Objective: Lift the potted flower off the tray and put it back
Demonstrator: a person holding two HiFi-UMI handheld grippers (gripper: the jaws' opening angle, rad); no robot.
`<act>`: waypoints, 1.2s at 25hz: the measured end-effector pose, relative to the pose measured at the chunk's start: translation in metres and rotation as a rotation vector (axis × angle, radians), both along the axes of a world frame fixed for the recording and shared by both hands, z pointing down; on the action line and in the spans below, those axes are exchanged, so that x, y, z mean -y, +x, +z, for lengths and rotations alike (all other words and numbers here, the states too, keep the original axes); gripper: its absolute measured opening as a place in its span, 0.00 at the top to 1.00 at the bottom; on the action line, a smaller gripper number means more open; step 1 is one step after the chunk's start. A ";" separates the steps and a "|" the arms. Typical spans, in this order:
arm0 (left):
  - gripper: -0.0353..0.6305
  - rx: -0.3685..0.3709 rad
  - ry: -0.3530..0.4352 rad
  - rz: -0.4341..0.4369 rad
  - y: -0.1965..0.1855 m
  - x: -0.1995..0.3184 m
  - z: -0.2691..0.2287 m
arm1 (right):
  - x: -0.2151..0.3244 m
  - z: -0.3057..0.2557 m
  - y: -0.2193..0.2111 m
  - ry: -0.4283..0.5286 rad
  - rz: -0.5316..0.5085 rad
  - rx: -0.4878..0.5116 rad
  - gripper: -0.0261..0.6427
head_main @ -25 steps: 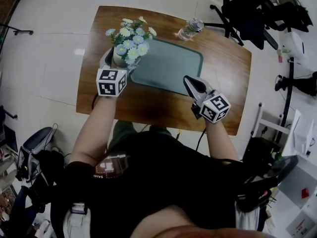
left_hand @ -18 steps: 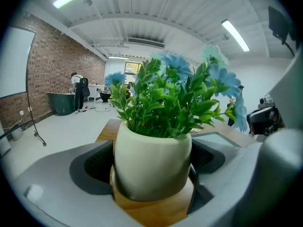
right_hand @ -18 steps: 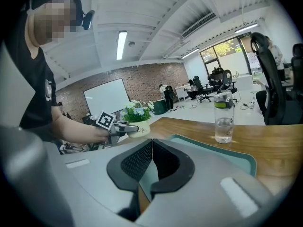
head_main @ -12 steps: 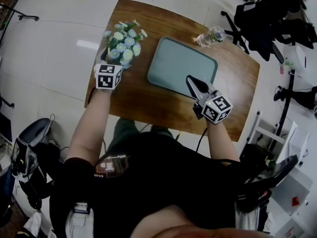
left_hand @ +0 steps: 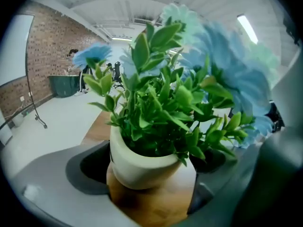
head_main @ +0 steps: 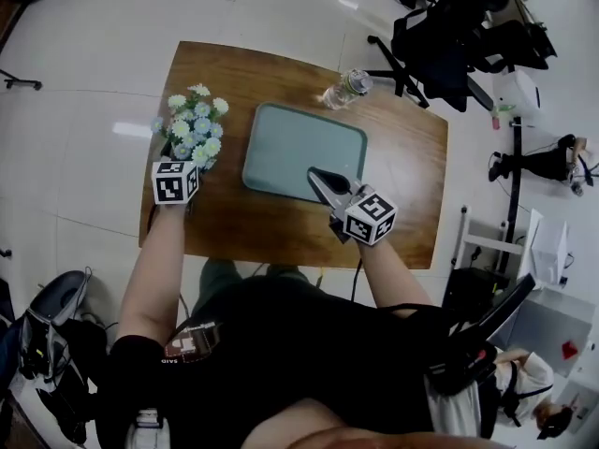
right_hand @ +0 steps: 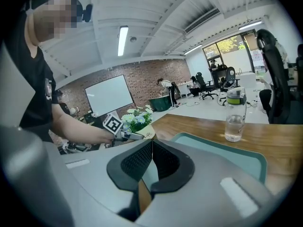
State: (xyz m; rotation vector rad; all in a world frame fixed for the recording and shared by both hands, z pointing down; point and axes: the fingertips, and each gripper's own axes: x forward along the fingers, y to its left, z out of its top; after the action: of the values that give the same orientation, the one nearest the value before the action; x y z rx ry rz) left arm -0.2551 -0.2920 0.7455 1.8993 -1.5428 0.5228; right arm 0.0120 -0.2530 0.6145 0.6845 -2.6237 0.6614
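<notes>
Nearest the person, the right claw point(head_main: 314, 174) is fully closed, its two pads pressed flat against each other with nothing between them. It points out over the near edge of the grey-green tray point(head_main: 281, 143). Whether its tip touches the tray cannot be told.

On the other side, the left claw point(left_hand: 154, 167) stands wide and grips the potted flower point(left_hand: 142, 160). The white pot sits between the dark pads point(left_hand: 87, 169), which bear on both its flanks. The pot leans a little, and brown wood shows under its base. Whether it rests on the bench point(head_main: 281, 227) or hangs just above it is not clear.

From the head view the blue and white blooms are off the tray. They sit just to its left, over the left end of the bench. The tray itself lies bare in the middle of the bench.

Beyond the tray, near the far edge, a clear water bottle point(head_main: 343, 90) stands alone. Past the bench come pale floor tiles and a cluster of black office chairs point(head_main: 449, 26).
</notes>
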 end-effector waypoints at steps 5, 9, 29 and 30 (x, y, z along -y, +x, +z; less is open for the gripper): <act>0.18 -0.053 -0.040 -0.013 0.005 -0.015 0.000 | -0.001 -0.010 0.020 0.015 0.021 0.001 0.94; 0.18 -0.088 -0.074 -0.002 0.013 -0.043 0.001 | -0.006 -0.016 0.042 0.026 0.041 0.001 0.94; 0.37 -0.465 0.221 0.335 0.177 -0.099 -0.166 | -0.046 -0.068 0.126 0.076 0.106 0.018 0.94; 0.44 -0.483 0.245 0.350 0.183 -0.097 -0.177 | -0.048 -0.070 0.129 0.078 0.108 0.019 0.94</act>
State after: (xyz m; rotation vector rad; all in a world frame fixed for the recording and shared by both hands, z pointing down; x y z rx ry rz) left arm -0.0717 -0.1955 0.5687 2.2889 -1.0020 0.0016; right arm 0.1410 -0.2049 0.5443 0.8524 -2.6569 0.6017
